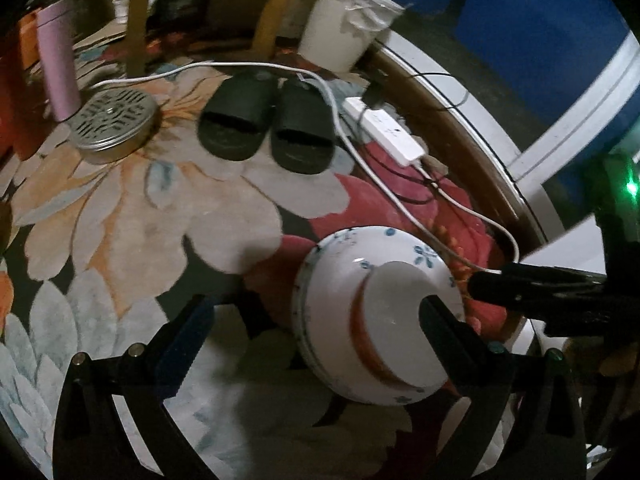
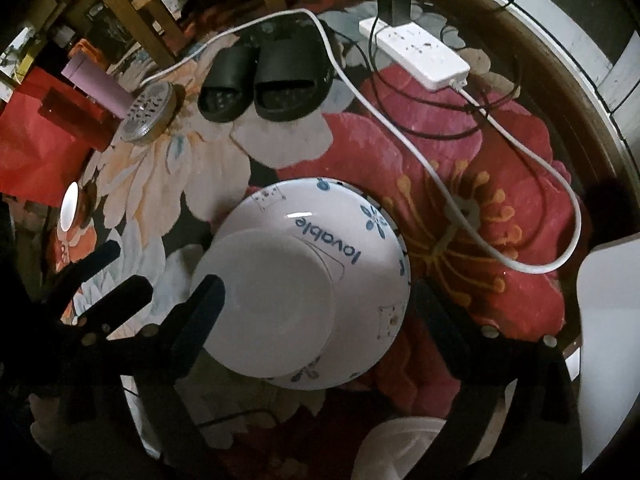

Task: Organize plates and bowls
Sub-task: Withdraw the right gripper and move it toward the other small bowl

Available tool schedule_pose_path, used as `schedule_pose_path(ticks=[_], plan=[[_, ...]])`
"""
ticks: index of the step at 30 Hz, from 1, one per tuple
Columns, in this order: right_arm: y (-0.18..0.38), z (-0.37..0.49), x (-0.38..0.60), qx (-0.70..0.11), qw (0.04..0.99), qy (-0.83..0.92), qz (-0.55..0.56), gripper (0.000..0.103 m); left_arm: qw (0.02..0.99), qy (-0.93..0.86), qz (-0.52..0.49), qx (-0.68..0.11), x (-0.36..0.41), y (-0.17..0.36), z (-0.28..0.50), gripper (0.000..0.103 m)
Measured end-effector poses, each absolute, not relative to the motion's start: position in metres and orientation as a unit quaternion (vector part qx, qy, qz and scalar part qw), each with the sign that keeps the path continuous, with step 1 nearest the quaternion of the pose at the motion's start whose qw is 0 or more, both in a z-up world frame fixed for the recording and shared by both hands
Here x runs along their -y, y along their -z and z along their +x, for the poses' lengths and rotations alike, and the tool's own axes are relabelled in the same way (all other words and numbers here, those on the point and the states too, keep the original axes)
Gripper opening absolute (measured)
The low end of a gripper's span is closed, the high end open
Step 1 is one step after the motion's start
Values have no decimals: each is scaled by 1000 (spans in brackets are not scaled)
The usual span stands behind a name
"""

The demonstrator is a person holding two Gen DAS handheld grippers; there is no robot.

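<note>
A white bowl with blue flower prints and the word "lovable" (image 2: 304, 280) lies upside down on the flowered rug, base up. It also shows in the left wrist view (image 1: 376, 320). My right gripper (image 2: 320, 300) is open with its fingers on either side of the bowl. My left gripper (image 1: 320, 316) is open; its right finger (image 1: 444, 320) lies over the bowl's base and its left finger is over the rug. The right gripper's finger (image 1: 540, 284) reaches in from the right beside the bowl. A white dish (image 2: 404, 448) shows partly at the bottom edge.
Black slippers (image 1: 268, 124), a round metal tin (image 1: 114, 124), a pink bottle (image 1: 58, 64), a white power strip (image 2: 416, 52) with cables across the rug, a white bin (image 1: 344, 24), wooden chair legs (image 1: 136, 20) and a red bag (image 2: 40, 132) surround the rug.
</note>
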State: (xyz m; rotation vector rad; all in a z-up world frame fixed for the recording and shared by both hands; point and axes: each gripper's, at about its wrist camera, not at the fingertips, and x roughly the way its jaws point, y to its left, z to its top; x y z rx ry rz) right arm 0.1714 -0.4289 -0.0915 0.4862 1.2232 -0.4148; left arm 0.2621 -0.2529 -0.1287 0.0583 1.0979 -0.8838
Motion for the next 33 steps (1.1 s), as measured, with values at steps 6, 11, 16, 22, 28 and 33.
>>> schedule_pose_path(ticks=[6,11,16,22,28,33], plan=[[95,175,422,-570,768,188,223,98,770,388,22,-506,240,131,270,102],[94,180,414,-567,772,186,218,98,773,379,21,-508,230,131,274,102],[96,184,407,-567,774,181,216,98,774,373,20,-511,220,133,278,102],[97,189,398,-566,776,179,213,98,777,363,19,-515,206,135,282,102],[98,195,390,-564,780,176,209,98,781,350,15,-517,190,137,287,102],[98,201,381,-562,783,172,201,98,784,340,10,-519,175,138,292,102]])
